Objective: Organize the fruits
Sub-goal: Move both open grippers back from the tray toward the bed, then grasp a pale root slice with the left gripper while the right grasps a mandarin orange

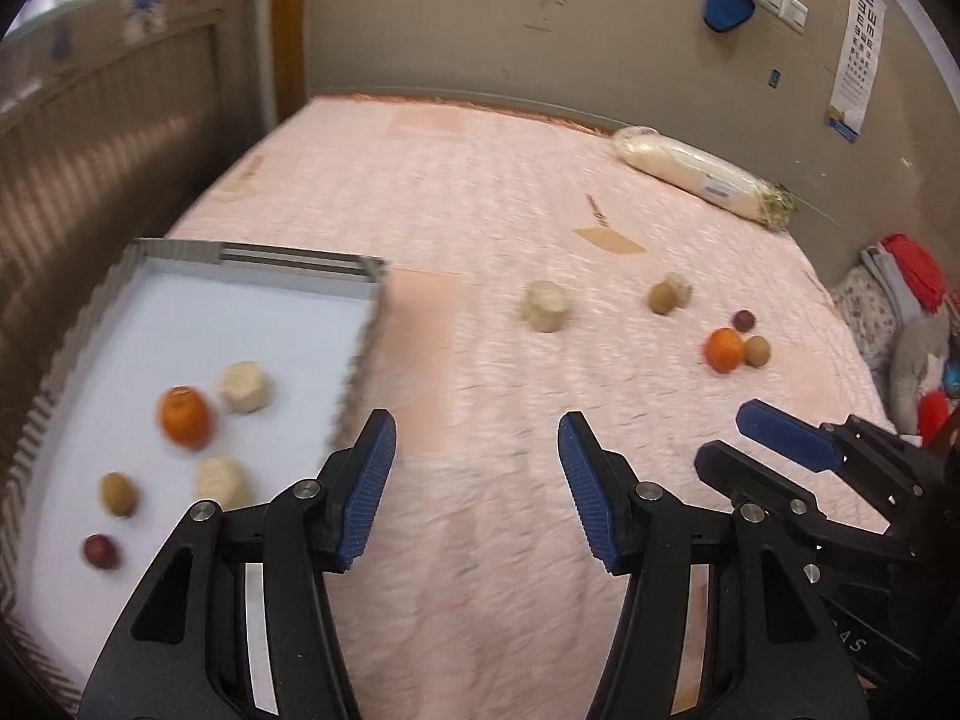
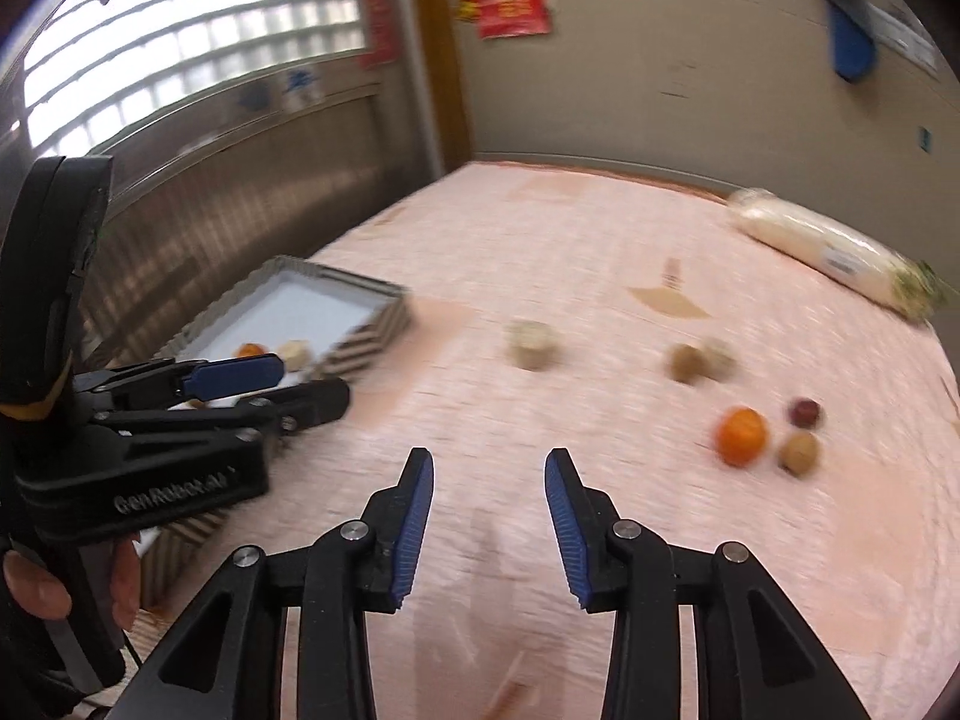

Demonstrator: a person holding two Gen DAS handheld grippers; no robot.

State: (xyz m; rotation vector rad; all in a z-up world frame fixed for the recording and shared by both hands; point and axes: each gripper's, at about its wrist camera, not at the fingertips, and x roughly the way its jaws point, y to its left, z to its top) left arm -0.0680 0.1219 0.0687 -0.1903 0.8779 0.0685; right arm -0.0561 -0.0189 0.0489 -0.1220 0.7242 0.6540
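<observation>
A white tray with a striped rim [image 1: 360, 354] [image 2: 360, 348] lies at the left of a pink bedspread. It holds an orange [image 1: 183, 417], two pale cut chunks [image 1: 245, 387], a brown fruit [image 1: 117, 493] and a dark red fruit [image 1: 99, 551]. Loose on the bedspread are a pale chunk [image 1: 546, 306] [image 2: 532, 345], a brown fruit beside a pale chunk [image 1: 662, 296] [image 2: 687, 363], an orange [image 1: 724, 349] [image 2: 742, 436], a brown fruit [image 1: 757, 350] [image 2: 798, 452] and a dark red fruit [image 1: 744, 319] [image 2: 805, 412]. My left gripper [image 1: 477, 450] is open and empty beside the tray. My right gripper [image 2: 489, 480] is open and empty.
A wrapped white radish [image 1: 699, 171] [image 2: 831, 252] lies at the far right of the bedspread. Wood-panelled wall [image 1: 90, 138] runs along the left. Clothes and soft items [image 1: 912, 312] are heaped off the right edge. The views are motion-blurred.
</observation>
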